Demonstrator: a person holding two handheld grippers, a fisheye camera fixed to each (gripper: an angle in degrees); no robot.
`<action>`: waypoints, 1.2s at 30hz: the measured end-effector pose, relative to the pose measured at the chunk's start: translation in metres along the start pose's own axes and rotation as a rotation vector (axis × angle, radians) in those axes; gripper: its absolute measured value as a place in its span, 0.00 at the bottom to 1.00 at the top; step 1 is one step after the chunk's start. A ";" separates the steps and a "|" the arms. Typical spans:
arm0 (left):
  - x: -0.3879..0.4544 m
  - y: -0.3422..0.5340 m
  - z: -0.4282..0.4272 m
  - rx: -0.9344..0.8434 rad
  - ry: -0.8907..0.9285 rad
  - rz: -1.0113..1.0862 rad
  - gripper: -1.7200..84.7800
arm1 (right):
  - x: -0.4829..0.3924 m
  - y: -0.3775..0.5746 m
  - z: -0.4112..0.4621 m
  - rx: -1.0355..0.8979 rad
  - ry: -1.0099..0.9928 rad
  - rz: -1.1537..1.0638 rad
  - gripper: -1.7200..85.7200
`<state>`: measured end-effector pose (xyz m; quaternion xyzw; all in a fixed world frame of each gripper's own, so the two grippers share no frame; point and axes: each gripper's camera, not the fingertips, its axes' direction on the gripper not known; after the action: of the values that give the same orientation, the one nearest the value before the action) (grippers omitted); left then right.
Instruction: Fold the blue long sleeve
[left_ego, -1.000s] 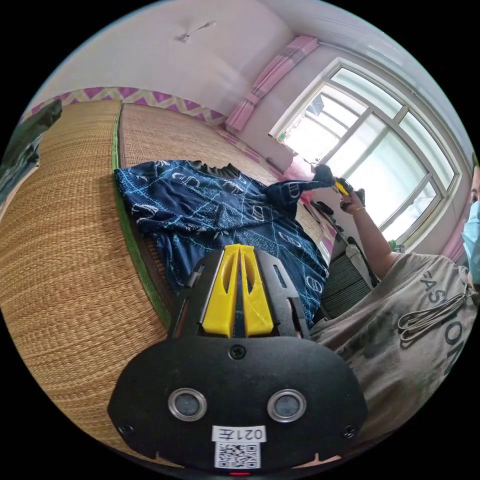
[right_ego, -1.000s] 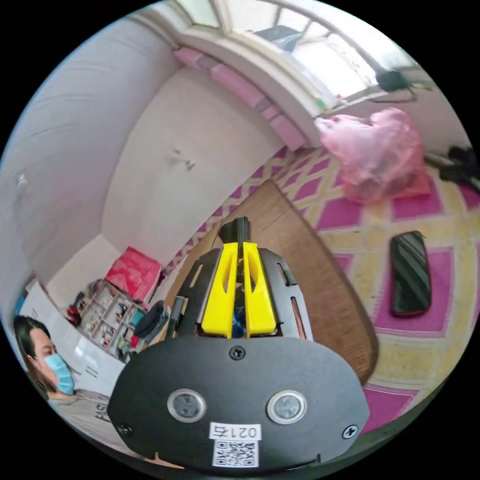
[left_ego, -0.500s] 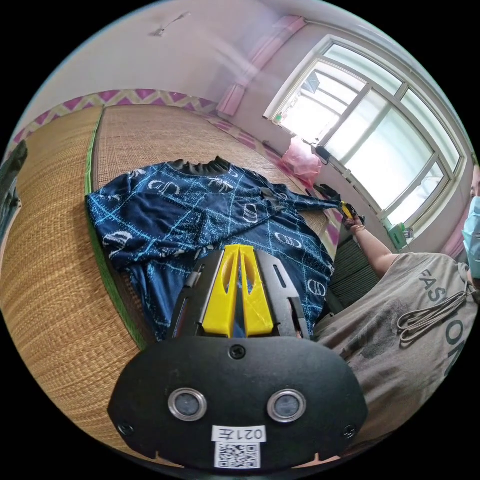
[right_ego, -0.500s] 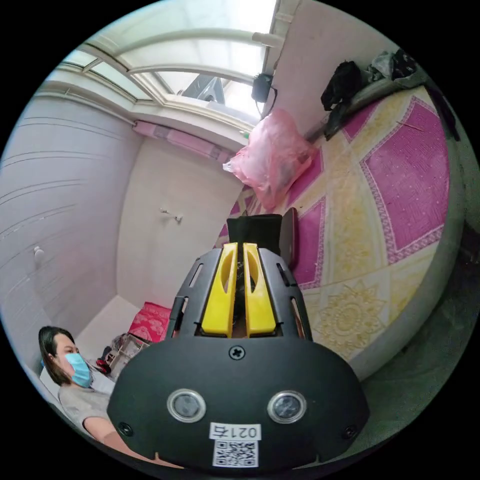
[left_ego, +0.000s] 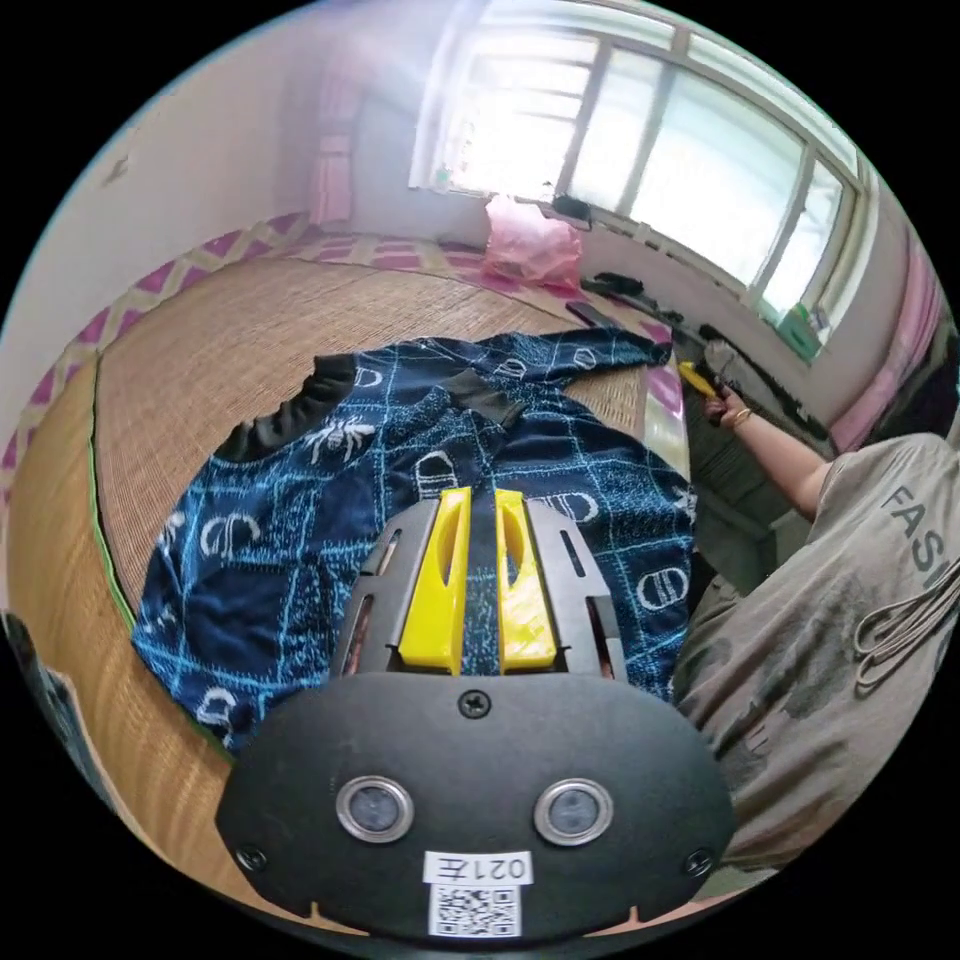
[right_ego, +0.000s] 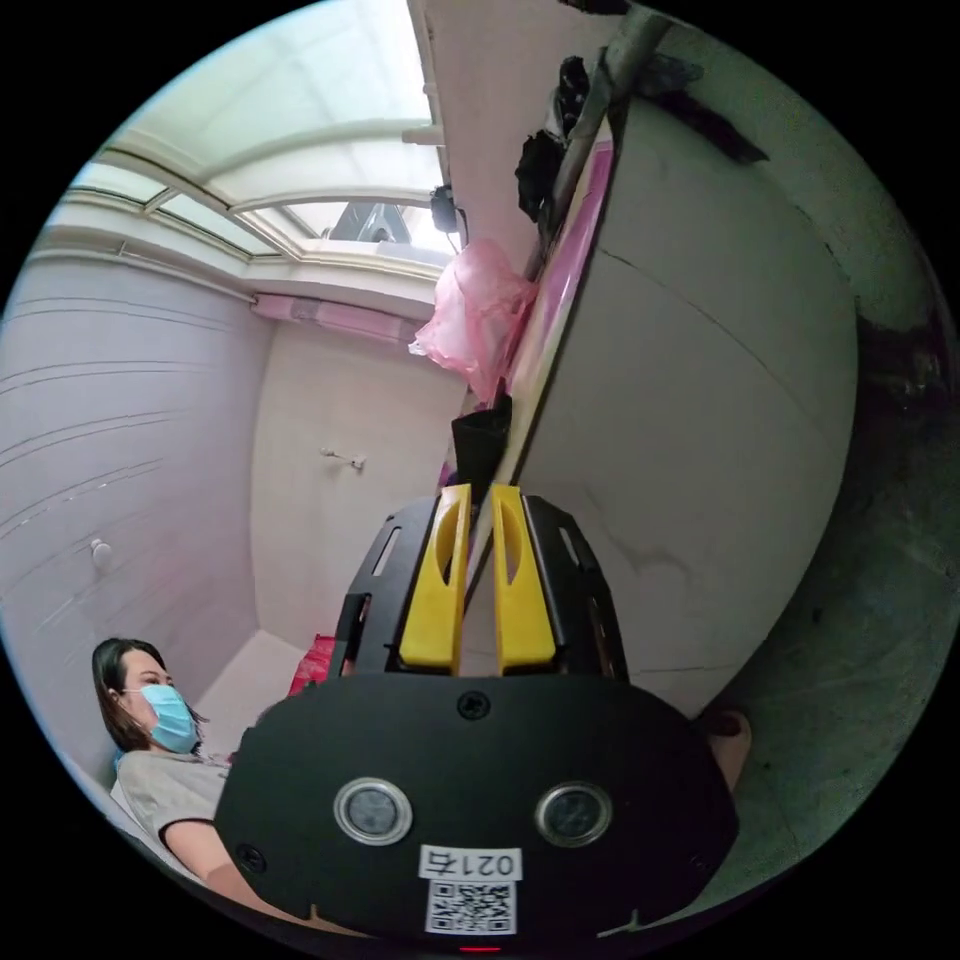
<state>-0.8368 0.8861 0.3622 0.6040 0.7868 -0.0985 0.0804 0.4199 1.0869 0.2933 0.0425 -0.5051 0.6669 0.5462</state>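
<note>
A woven straw mat (left_ego: 230, 350) covered the raised platform ahead of the left gripper, and on it the blue long sleeve (left_ego: 380, 470) lay spread out nearly flat, its dark hem band (left_ego: 285, 415) on the far left side and one sleeve stretched away toward the platform's far right edge. The person's grey shirt (left_ego: 800, 640) rose to the right of the left gripper. In the right gripper view the pale side wall of the platform (right_ego: 690, 400) stood just beyond the right gripper, with a pink plastic bag (right_ego: 475, 315) on the platform top farther off. The left gripper (left_ego: 479, 500) hovered over the near part of the garment with its yellow jaws parted by a narrow gap, blue fabric visible through that gap but not pinched. The right gripper (right_ego: 479, 495) had its jaws likewise slightly apart, with the platform edge showing between them and nothing gripped; the dark cuff of the sleeve (right_ego: 482, 440) lay just past its tips. In the left gripper view the right gripper's yellow tip (left_ego: 697, 378) showed in the person's hand (left_ego: 722, 405), just beside the sleeve's end.
</note>
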 end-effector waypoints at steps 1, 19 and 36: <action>0.003 -0.006 0.006 -0.014 -0.026 0.022 0.07 | -0.002 0.009 -0.005 -0.008 -0.006 -0.023 0.07; 0.014 -0.051 0.184 -0.149 -0.032 0.207 0.11 | -0.050 0.115 0.039 -0.403 0.034 -0.208 0.06; -0.145 0.446 -0.085 0.830 -0.090 -0.618 0.01 | -0.134 0.131 0.126 -0.548 -0.112 -0.333 0.02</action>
<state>-0.3690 0.8834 0.4542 0.3195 0.8189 -0.4473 -0.1650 0.3098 0.9183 0.1913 0.0127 -0.6812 0.4044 0.6101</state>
